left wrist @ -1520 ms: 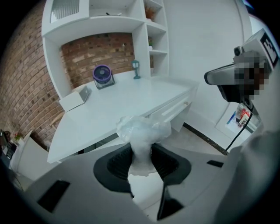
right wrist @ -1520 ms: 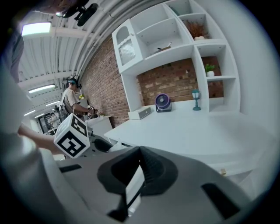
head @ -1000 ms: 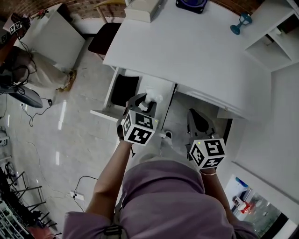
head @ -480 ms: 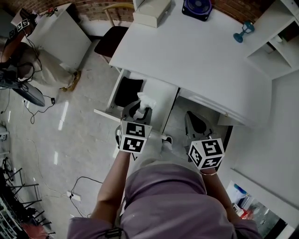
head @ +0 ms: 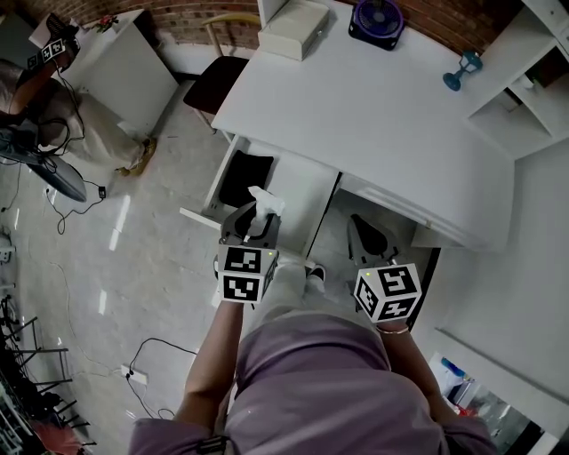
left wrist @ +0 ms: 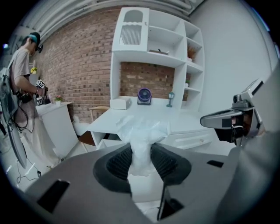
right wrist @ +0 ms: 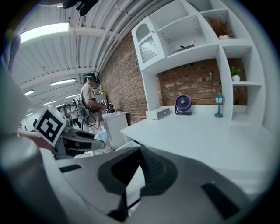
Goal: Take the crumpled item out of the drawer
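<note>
While the drawer (head: 304, 188) stands pulled out, left gripper (head: 256, 217): jaws part closed, clamped on the crumpled item (head: 265, 201).
Grip detail: both ribbed pads (left wrist: 166, 164) press the item's narrow lower part. Its top bunches out wider above them.
Crumpled item: white, thin, wrinkled. Could be plastic film or paper, can't tell which.
Item location: at the left gripper's tips, over the near end of the open drawer in the head view. Can't tell how high it sits above the drawer floor.
Right gripper (head: 358, 224): jaw tips together, nothing between them. It hangs right of the drawer, in front of the desk's knee space, well apart from the item.
Drawer contents: white inside, with a black shape (head: 244, 176) in the left part. Can't tell what that is.
Desk (head: 382, 115): white, with the drawer under its left end.
Desk far edge: white box (head: 292, 27) at left, purple fan (head: 377, 19) beside it, blue lamp-shaped ornament (head: 460, 69) further right.
Shelf unit (head: 524, 84): white, on the desk's right side.
Chair (head: 218, 84): dark seat, just off the desk's far left corner.
Second person (left wrist: 22, 87): far left by a white cabinet (head: 116, 75), holding a marker cube.
</note>
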The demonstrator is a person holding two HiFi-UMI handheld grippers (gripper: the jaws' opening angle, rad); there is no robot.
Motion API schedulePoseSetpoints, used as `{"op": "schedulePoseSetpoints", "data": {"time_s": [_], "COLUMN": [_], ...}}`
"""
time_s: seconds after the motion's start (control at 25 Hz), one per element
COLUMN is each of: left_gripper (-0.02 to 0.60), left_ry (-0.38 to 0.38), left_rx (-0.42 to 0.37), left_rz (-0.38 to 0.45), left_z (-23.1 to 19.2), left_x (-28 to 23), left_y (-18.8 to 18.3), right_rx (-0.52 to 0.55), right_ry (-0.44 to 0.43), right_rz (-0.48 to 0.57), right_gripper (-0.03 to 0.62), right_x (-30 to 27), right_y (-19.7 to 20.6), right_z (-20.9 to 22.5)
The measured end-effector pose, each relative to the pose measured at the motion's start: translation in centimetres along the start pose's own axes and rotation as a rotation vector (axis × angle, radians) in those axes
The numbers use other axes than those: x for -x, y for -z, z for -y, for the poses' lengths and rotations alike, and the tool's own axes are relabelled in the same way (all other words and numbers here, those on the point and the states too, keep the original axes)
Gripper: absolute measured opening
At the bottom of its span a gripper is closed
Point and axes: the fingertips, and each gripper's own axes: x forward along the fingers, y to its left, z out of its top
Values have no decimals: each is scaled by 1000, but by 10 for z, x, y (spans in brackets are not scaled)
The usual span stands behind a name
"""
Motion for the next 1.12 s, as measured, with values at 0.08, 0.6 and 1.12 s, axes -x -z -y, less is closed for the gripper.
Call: {"op": "schedulePoseSetpoints", "data": {"time_s": [0.08, 0.6, 1.12], "left_gripper": [143, 143, 143], "left_ry": [-7, -25, -19], "left_rx": [14, 57, 99], "left_rz": [9, 33, 31], "left_z": [0, -2, -3], "left_x": [4, 18, 17], "left_y": [0, 3, 5], "right_rx": [7, 23, 11], "right_ry": [-2, 6, -6], "right_rz": [-2, -16, -13], "right_gripper": [3, 3, 3], "right_x": [2, 7, 2], "right_y": [0, 2, 4], "right_z": [0, -2, -1]}}
